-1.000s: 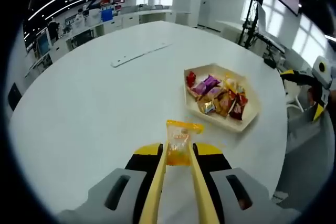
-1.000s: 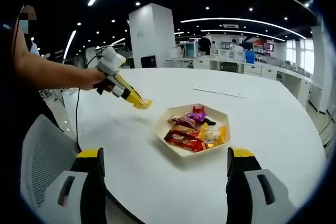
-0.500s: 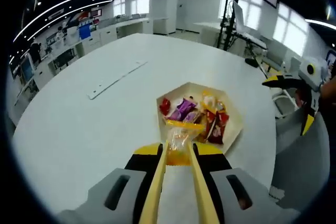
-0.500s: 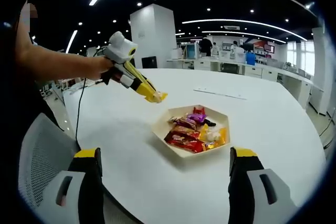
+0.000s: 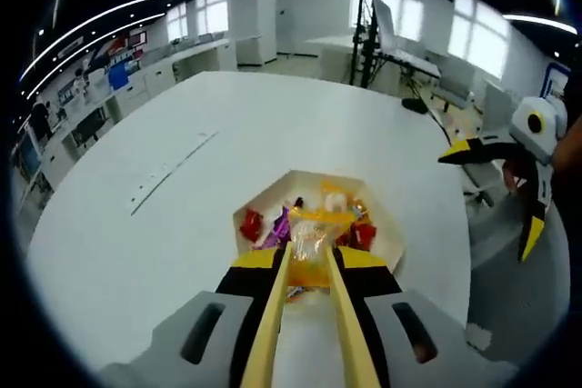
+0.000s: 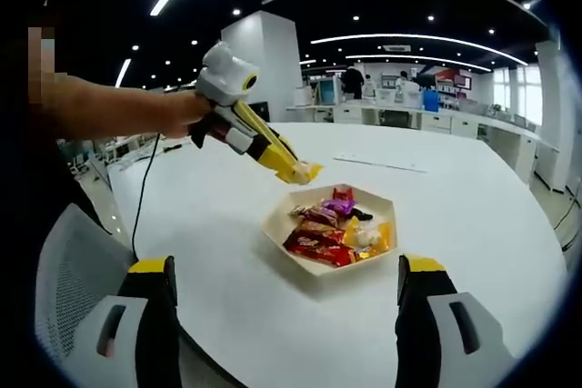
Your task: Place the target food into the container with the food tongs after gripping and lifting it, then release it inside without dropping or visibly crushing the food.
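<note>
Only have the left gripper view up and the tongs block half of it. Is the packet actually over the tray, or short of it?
Observer: In the right gripper view the yellow packet sits above the hexagonal tray's near-left edge, held clear of the snacks in it.
Operator: Left gripper shut on it?
Observer: Yes. The left gripper has the packet pinched at the yellow tong tips, with its end sticking out beyond them.
Operator: And the right gripper?
Observer: The right gripper is open, jaws wide apart and holding nothing, back from the tray at the white table's near edge.
</note>
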